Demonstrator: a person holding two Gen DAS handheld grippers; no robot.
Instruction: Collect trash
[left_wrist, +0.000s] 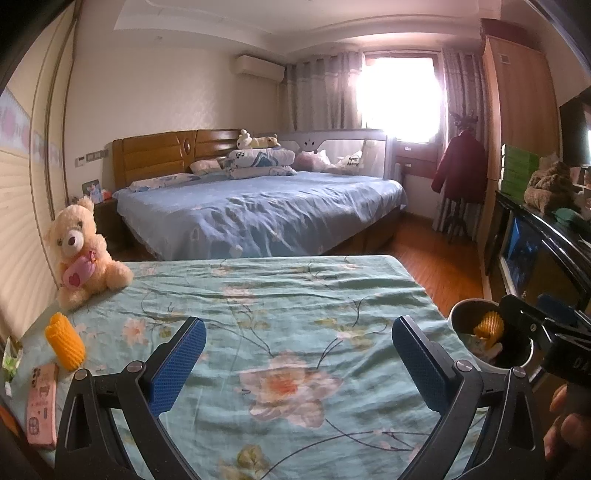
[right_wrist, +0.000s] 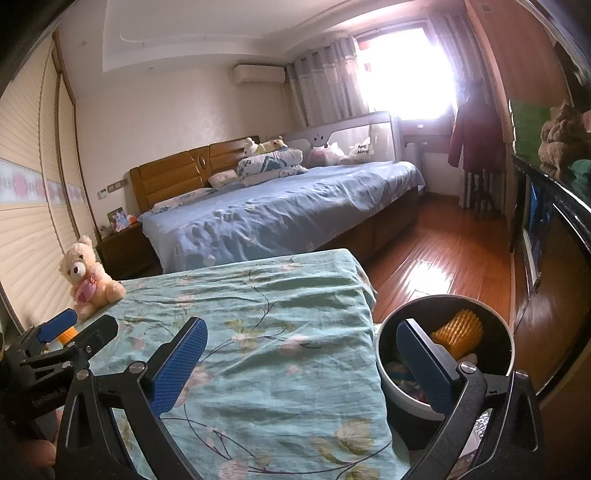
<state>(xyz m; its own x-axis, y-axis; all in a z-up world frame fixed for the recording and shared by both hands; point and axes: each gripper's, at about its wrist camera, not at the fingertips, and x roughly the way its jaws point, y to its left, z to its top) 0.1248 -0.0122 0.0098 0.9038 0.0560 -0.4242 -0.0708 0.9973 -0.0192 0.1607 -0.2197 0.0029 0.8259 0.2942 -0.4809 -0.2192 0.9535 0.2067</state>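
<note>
Fingers of both grippers stood wide and empty; you kept the bin beside the tabletop so the foam sleeve could drop in.

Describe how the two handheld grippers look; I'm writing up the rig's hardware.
Both match: the left gripper and right gripper have black angular frames with silver pivot screws and flat fingers faced with textured blue pads. Pale lettering, too blurred to read, marks each body. No cables or sleeves show.
</note>
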